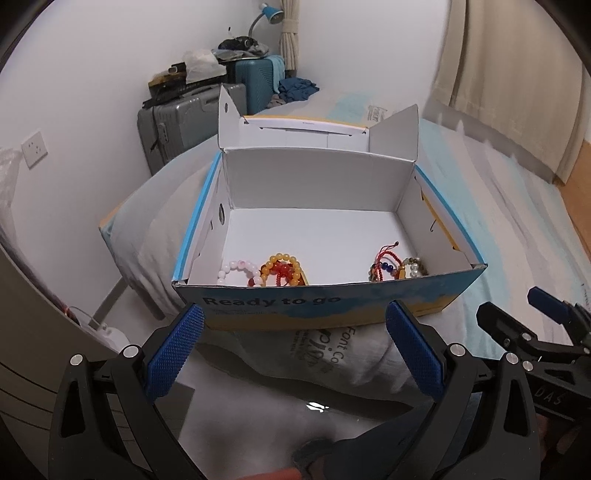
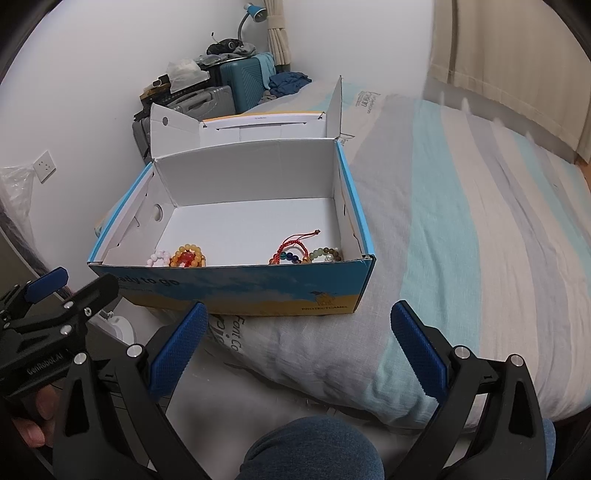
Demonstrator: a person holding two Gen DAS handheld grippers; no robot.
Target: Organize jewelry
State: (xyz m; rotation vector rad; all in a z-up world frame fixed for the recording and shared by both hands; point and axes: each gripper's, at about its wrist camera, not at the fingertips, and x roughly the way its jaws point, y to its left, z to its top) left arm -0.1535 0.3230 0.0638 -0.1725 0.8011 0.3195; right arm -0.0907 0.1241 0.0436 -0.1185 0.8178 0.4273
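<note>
Closest to me, my left gripper (image 1: 293, 330) is spread wide, both blue pads (image 1: 173, 354) bare, nothing between them and nothing touching them; it hangs just short of the box's near wall. My right gripper (image 2: 299, 330) is the same story: jaws wide apart, empty, hovering over the grey pillow (image 2: 314, 354) with a knee in dark blue fabric (image 2: 314, 446) below it. In the right view I can see the left tool off to the side with a hand (image 2: 35, 417) wrapped round its grip. Just past the fingertips sits the open cardboard box (image 1: 325, 306), blue and yellow outside, white inside, resting on the pillow at the bed's edge, lid flaps standing up at the back. The jewelry is all inside it, bunched along the near wall. Toward the left there is a pink and white bead bracelet (image 1: 240, 271), touching an amber bead bracelet (image 1: 282, 267) that has a red beaded piece (image 1: 282, 271) lying within its loop. Well apart, toward the right corner, a red cord bracelet (image 1: 384, 254) lies tangled with a strand of dark blue beads (image 1: 386, 267), and a greenish mixed bead bracelet (image 1: 413, 266) is just beside them. The rest of the box floor is bare white. Beyond the box, the striped bedspread (image 2: 461, 206) runs off to the right, and against the far wall stand a grey suitcase (image 1: 177, 129) and a teal suitcase (image 1: 255, 83) piled with clutter, with a blue desk lamp (image 1: 271, 13) above.
</note>
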